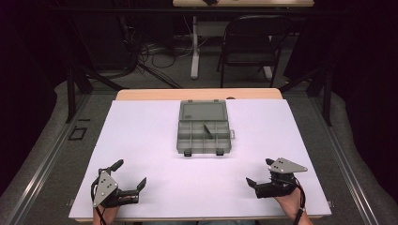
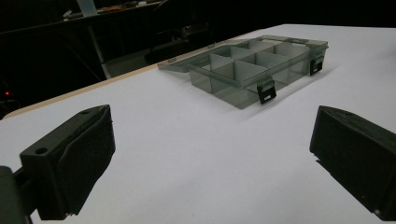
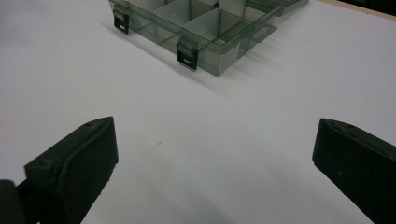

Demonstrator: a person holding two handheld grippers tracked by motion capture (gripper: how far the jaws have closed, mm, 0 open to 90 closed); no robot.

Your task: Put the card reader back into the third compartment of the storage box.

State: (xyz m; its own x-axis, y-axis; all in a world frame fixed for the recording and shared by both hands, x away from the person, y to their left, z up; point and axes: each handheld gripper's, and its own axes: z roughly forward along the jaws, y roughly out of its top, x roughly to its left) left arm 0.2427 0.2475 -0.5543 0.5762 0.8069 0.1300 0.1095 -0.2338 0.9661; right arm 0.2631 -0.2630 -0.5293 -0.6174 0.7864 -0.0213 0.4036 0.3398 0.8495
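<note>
A smoky clear compartment box [image 1: 204,127] lies open in the middle of the white sheet, its lid folded flat toward the far side and two black latches on its near wall. A thin dark piece [image 1: 207,130] lies slanted in one of its middle compartments. My left gripper [image 1: 131,172] rests near the front left corner, open and holding nothing. My right gripper [image 1: 259,171] rests near the front right, also open and holding nothing. The left gripper view has the box [image 2: 252,70] ahead of the wide-apart jaws. In the right gripper view the box [image 3: 201,23] sits far ahead.
A white sheet [image 1: 155,140] covers the tabletop, with a strip of wood edge [image 1: 141,94] at the back. Beyond the table stand a folding chair [image 1: 248,42], a white table leg [image 1: 195,47] and cables on the floor. Dark curtains flank both sides.
</note>
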